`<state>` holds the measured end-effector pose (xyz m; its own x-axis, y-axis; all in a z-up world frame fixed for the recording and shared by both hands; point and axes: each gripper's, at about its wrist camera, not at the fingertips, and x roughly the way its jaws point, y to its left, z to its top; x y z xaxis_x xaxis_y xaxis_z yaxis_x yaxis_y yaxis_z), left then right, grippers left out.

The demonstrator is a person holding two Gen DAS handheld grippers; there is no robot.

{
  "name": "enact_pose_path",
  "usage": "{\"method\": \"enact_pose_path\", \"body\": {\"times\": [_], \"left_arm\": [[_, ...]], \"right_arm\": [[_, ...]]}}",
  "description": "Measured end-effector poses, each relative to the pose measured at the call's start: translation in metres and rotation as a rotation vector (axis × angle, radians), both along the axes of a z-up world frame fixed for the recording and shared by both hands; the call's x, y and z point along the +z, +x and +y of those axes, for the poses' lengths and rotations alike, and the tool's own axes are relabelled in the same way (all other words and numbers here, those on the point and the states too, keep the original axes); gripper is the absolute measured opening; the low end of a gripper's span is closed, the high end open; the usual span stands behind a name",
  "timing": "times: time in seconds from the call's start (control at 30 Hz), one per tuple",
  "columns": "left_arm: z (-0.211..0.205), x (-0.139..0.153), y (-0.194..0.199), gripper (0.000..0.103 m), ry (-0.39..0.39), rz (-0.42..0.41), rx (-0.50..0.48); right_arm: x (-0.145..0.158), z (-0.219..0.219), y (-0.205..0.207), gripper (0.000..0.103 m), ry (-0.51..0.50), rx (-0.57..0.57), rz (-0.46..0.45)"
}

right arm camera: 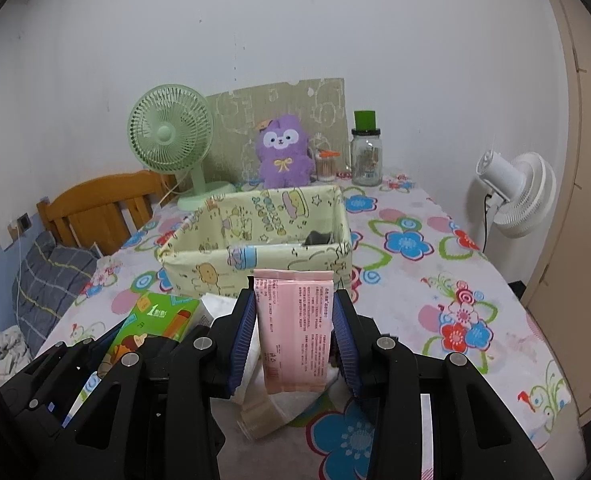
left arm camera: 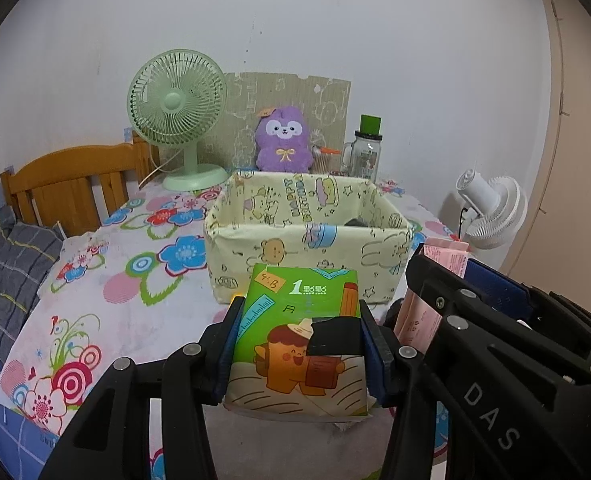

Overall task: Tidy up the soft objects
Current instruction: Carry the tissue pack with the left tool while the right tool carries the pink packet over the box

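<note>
The green tissue pack (left arm camera: 301, 336) sits clamped between the blue pads of the left gripper (left arm camera: 300, 344), held above the flowered tablecloth (left arm camera: 107, 292) just in front of the pale yellow fabric bin (left arm camera: 307, 240); its lower end is cut off by the gripper body and a dark tab covers part of its cartoon print. The right gripper (right arm camera: 294, 334) is closed on the pink tissue pack (right arm camera: 295, 328), held upright before the same bin, its bottom edge hidden behind the fingers. Below it the right wrist view alone shows a loose white and beige packet (right arm camera: 263, 412) on the cloth, too crumpled to identify with certainty, possibly another wrapper. Each camera catches the other's load only in part: the pink pack is a sliver at the right edge of the left view, the green pack a slanted strip at lower left of the right view. Inside the bin one dark item (right arm camera: 319, 238) peeks over the wall, mostly hidden. Behind stand one purple plush toy (left arm camera: 282, 142), one green desk fan (left arm camera: 177, 114), one glass jar with a green lid (left arm camera: 367, 148) and one white fan (left arm camera: 491, 210) off the table; two packs are held in all
</note>
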<state>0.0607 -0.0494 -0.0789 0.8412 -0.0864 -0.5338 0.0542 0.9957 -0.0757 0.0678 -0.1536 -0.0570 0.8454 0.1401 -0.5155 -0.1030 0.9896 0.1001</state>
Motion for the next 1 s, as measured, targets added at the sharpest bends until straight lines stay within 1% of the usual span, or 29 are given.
{"method": "enact_pose_path", "body": {"times": [0.53,1.0], "left_arm": [[0.001,0.023,0.007,0.053,0.006,-0.031,0.004],[0.002,0.033,0.02,0.053,0.005,-0.044,0.004]], "right_arm": [[0.026,0.002,0.003,0.043,-0.018,-0.006,-0.062],[0.037,0.007,0.015,0.043,-0.019,0.004,-0.085]]}}
